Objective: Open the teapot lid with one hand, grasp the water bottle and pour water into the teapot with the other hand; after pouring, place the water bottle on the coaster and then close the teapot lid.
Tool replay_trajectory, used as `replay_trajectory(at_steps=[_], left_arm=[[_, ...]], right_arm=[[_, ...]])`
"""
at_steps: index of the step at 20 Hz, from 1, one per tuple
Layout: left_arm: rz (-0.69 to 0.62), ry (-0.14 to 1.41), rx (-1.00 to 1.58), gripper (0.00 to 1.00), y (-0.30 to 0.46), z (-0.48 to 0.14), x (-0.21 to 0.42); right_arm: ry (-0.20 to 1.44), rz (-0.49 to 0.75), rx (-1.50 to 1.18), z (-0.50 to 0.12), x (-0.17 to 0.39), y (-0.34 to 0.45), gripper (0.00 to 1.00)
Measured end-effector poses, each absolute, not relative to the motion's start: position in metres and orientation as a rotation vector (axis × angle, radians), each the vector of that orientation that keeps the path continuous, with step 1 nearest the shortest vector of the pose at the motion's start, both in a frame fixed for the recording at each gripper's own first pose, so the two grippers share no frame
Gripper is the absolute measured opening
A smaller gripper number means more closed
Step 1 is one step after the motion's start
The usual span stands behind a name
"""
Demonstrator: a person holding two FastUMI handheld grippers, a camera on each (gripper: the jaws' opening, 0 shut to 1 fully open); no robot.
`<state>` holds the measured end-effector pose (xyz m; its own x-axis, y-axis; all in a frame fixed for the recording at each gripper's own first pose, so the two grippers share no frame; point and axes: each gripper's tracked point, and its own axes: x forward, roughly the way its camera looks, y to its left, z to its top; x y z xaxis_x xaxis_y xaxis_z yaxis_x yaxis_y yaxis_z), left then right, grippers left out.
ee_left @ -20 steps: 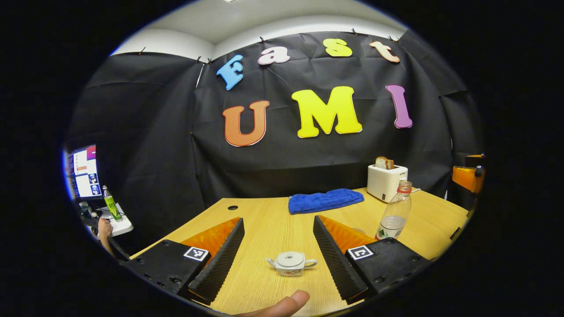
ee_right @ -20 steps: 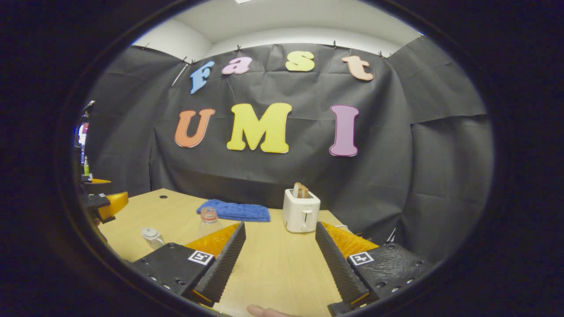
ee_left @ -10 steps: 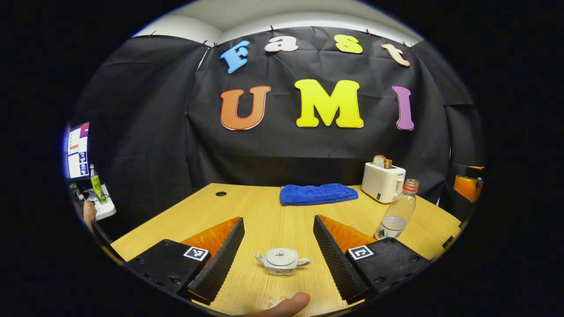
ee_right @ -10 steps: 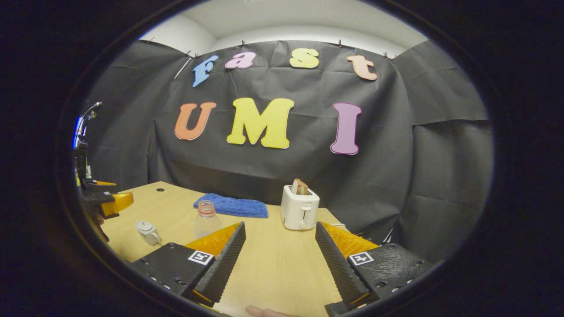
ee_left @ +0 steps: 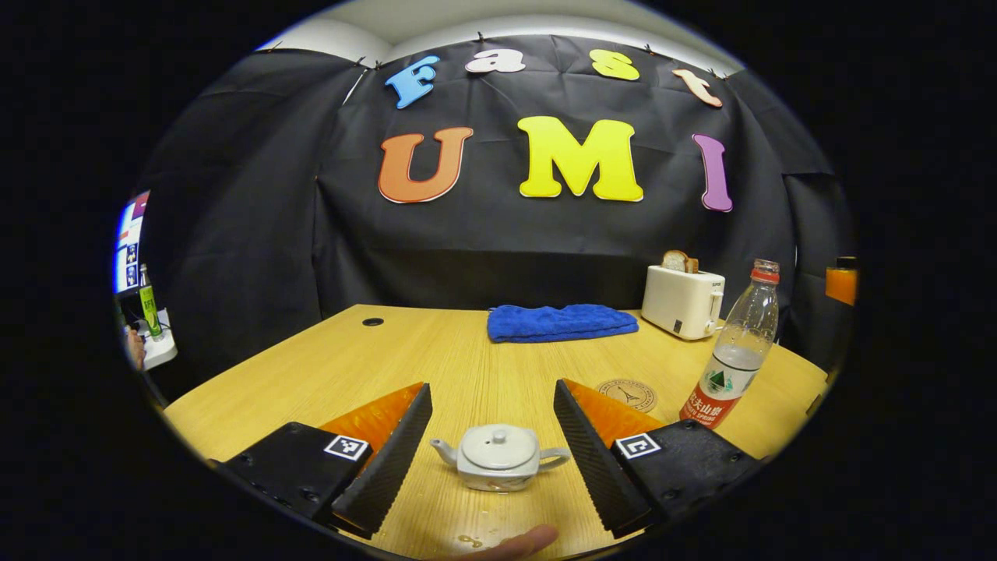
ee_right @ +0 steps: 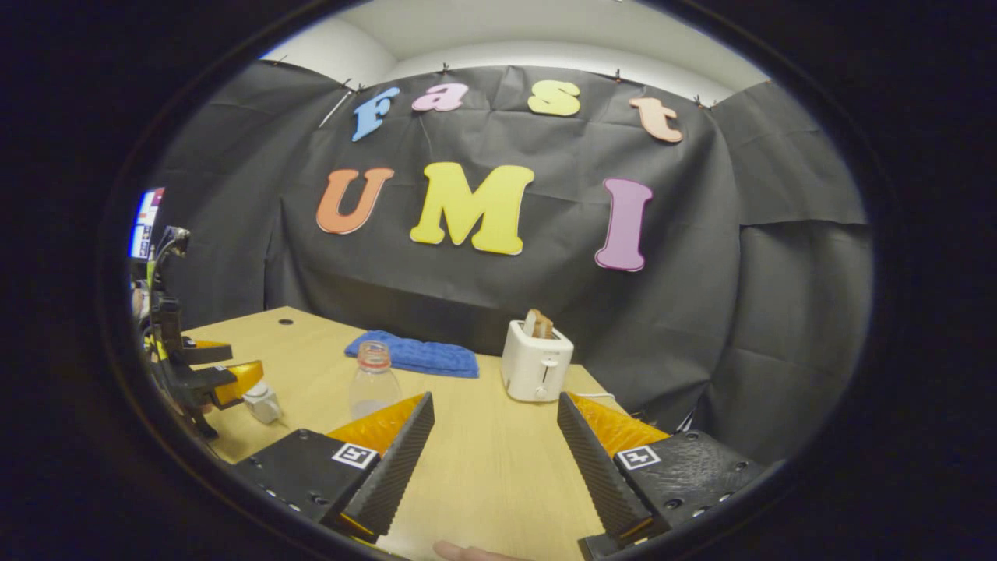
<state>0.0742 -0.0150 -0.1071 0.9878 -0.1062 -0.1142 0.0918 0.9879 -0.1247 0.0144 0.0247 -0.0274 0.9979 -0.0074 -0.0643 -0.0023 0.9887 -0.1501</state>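
Note:
A small white teapot with its lid on stands on the wooden table, between the spread fingers of my open left gripper, which touch nothing. A clear water bottle with a red cap stands upright to the right, beside a round coaster lying flat. In the right gripper view the same bottle rises behind the left finger of my open right gripper, and the teapot sits far left by the other gripper.
A white toaster with bread in it and a folded blue towel sit at the back of the table. A side stand with a screen and a green bottle is at far left. A fingertip shows at the bottom edge.
My left gripper has dropped lower and moved in on the teapot, which now looms larger between its fingers; the coaster has come into sight. My right gripper has hardly moved.

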Motion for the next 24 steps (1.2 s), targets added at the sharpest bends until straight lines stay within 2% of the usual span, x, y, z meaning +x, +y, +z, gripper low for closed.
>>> replay_trajectory(at_steps=[4,8,11,13,14,15,16,17,19,21,24], left_arm=[[-0.091,0.152,-0.137,0.95,-0.013,-0.123,0.081],[-0.122,0.155,-0.146,0.81,-0.022,-0.129,0.086],[-0.118,0.15,-0.102,0.63,-0.022,-0.133,0.09],[-0.121,0.157,-0.092,0.55,-0.023,-0.135,0.092],[-0.125,0.151,-0.087,0.44,-0.023,-0.134,0.094],[-0.124,0.153,-0.081,0.39,-0.024,-0.134,0.095],[-0.126,0.15,-0.076,0.39,-0.023,-0.134,0.095],[-0.128,0.149,-0.072,0.26,-0.022,-0.134,0.096],[-0.126,0.142,-0.075,0.14,-0.023,-0.135,0.098],[-0.129,0.134,-0.061,0.09,-0.024,-0.133,0.1],[-0.13,0.132,-0.045,0.08,-0.022,-0.131,0.101]], right_arm=[[0.061,0.002,-0.174,-0.028,0.013,0.028,0.98],[0.067,0.005,-0.177,-0.03,0.014,0.031,0.96],[0.077,0.008,-0.181,-0.033,0.016,0.032,0.96],[0.077,0.009,-0.188,-0.033,0.016,0.033,0.98],[0.076,0.011,-0.191,-0.034,0.016,0.034,0.96],[0.077,0.011,-0.193,-0.034,0.016,0.035,0.96],[0.078,0.014,-0.193,-0.034,0.016,0.035,0.96],[0.079,0.018,-0.194,-0.035,0.017,0.038,0.96],[0.087,0.025,-0.196,-0.038,0.018,0.041,0.96],[0.096,0.026,-0.204,-0.041,0.019,0.042,0.95],[0.093,0.039,-0.206,-0.041,0.017,0.048,0.98]])
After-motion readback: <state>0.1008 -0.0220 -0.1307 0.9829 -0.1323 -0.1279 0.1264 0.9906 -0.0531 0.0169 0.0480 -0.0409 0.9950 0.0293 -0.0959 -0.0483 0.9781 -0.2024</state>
